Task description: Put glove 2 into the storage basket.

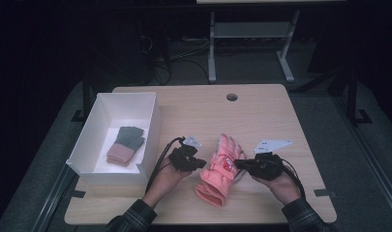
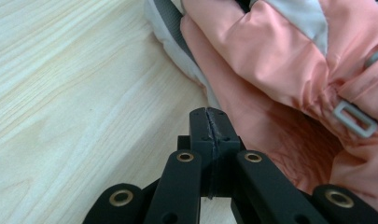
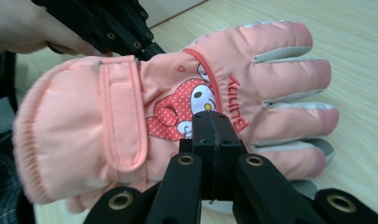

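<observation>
Pink glove (image 1: 219, 169) lies flat at lower centre of the frame on the table (image 1: 261, 116), between both grippers. Left gripper (image 1: 203, 163) touches its left edge, right gripper (image 1: 237, 164) its right edge; both jaws pressed together, gripping nothing. White box (image 1: 152, 123) at left holds a grey-pink glove (image 1: 126, 145).

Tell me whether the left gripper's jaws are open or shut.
Shut. In the left gripper view the left gripper has its two black jaws pressed together, nothing visible between them, beside the pink glove on the table.
</observation>
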Action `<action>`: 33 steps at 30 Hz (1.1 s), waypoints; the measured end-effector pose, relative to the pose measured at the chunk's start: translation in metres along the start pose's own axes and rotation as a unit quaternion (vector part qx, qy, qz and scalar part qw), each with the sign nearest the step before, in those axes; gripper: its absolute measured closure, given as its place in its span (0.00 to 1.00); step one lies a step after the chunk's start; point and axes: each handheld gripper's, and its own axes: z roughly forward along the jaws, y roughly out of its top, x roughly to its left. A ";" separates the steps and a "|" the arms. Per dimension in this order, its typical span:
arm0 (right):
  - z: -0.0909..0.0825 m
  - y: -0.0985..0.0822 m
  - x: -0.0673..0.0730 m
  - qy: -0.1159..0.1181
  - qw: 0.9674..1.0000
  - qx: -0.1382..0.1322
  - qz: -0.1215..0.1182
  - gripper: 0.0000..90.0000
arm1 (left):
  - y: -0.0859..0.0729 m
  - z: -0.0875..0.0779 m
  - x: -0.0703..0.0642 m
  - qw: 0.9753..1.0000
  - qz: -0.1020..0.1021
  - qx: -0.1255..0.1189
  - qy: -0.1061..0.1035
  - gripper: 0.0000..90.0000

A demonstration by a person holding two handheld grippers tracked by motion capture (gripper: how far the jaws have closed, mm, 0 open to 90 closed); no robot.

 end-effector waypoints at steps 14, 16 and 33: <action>0.032 -0.010 0.002 -0.013 0.998 0.068 0.000 1.00 | 0.000 -0.011 0.007 1.000 -0.019 -0.015 0.014 0.99; 0.034 -0.012 0.003 -0.018 0.997 0.072 0.001 1.00 | 0.005 -0.015 0.006 0.999 -0.020 -0.022 0.011 0.96; 0.043 -0.015 0.009 -0.042 0.995 0.088 -0.012 1.00 | 0.051 -0.007 -0.015 0.998 -0.014 -0.056 -0.039 0.39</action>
